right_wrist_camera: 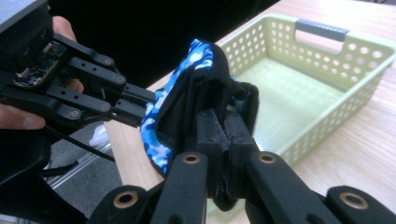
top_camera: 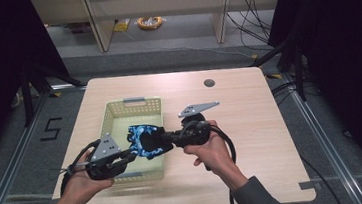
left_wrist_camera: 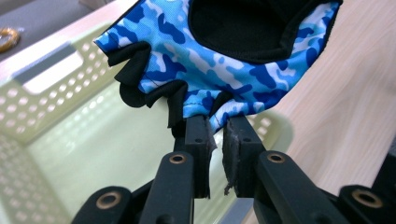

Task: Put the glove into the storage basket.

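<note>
A fingerless glove (top_camera: 145, 138) in blue camouflage with black trim hangs in the air over the near right corner of a pale green perforated basket (top_camera: 119, 110). Both grippers hold it. My left gripper (top_camera: 133, 156) comes in from the left, and in its own view my left gripper (left_wrist_camera: 219, 135) is shut on the lower hem of the glove (left_wrist_camera: 224, 70). My right gripper (top_camera: 165, 139) comes from the right, and my right gripper (right_wrist_camera: 224, 135) is shut on the black cuff of the glove (right_wrist_camera: 187, 79). The left gripper (right_wrist_camera: 147, 103) shows beyond it. The basket (right_wrist_camera: 327, 60) looks empty inside.
The basket (left_wrist_camera: 46, 93) has a grey handle (top_camera: 134, 100) on its far rim. The wooden table (top_camera: 251, 125) has a round cable hole (top_camera: 209, 83) at the back. Beyond the table are desk legs and a yellow coil (top_camera: 150, 22) on the floor.
</note>
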A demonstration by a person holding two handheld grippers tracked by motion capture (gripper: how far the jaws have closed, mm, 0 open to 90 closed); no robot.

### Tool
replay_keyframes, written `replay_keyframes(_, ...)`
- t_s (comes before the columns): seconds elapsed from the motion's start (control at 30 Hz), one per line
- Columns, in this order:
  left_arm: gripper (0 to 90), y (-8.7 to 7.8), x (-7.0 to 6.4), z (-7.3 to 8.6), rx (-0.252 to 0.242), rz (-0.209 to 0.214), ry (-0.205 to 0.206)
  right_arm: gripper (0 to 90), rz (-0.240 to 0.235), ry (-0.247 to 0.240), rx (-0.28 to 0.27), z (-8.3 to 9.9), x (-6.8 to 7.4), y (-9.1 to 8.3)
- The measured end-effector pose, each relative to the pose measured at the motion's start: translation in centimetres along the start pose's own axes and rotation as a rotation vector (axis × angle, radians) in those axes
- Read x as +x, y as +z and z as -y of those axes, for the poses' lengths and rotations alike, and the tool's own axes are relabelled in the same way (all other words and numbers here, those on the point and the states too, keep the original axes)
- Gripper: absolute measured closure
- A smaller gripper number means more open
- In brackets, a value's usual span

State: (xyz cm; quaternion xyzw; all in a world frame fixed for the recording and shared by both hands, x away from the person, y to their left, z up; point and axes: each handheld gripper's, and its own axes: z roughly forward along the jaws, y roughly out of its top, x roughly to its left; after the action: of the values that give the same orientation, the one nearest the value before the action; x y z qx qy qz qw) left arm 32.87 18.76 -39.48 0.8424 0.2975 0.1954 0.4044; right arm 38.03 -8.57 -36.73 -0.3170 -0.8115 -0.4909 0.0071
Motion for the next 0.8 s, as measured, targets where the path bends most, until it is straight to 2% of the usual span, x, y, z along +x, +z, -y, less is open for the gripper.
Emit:
replay_keyframes(0.03,80.3,0.0,0.3,0.3,0.007,0.000,-0.005,87.9,-0.001,0.027,0.015,-0.1,0.1,0.5)
replay_keyframes(0.17,80.4,0.0,1.4,1.1,0.015,-0.009,-0.040,88.0,-0.004,0.021,0.034,-0.4,0.0,2.2)
replay_keyframes(0.27,80.4,-0.3,2.0,1.6,0.018,-0.014,-0.038,88.0,-0.025,0.032,0.026,-1.0,0.0,2.9)
replay_keyframes(0.3,80.4,-0.4,2.1,1.8,0.018,-0.013,-0.054,88.0,-0.031,0.037,0.030,-1.2,0.1,3.1)
replay_keyframes(0.33,80.3,-0.5,2.3,1.9,0.016,-0.019,-0.053,88.0,-0.028,0.028,0.030,-1.3,0.1,3.4)
replay_keyframes(0.37,80.3,-0.7,2.4,2.0,0.021,-0.024,-0.052,88.0,-0.038,0.050,0.037,-1.4,0.3,3.8)
replay_keyframes(0.57,80.1,-1.7,3.7,3.4,0.050,-0.048,-0.070,88.0,-0.067,0.069,0.035,-1.5,0.4,6.3)
replay_keyframes(0.6,80.1,-1.9,3.9,3.6,0.058,-0.053,-0.053,88.0,-0.071,0.069,0.031,-1.5,0.4,6.7)
replay_keyframes(0.63,80.1,-1.9,3.9,3.8,0.062,-0.056,-0.069,88.0,-0.070,0.075,0.032,-1.5,0.5,7.1)
replay_keyframes(0.67,80.0,-2.0,4.2,4.0,0.067,-0.059,-0.056,88.0,-0.075,0.084,0.039,-1.5,0.5,7.3)
replay_keyframes(0.73,79.9,-2.1,4.4,4.5,0.081,-0.062,-0.078,88.0,-0.078,0.087,0.037,-1.5,0.6,8.1)
replay_keyframes(0.77,79.9,-2.2,4.6,4.6,0.092,-0.066,-0.066,88.0,-0.078,0.088,0.042,-1.5,0.6,8.5)
replay_keyframes(0.8,79.8,-2.2,4.6,4.9,0.102,-0.068,-0.081,88.0,-0.083,0.093,0.045,-1.4,0.7,8.8)
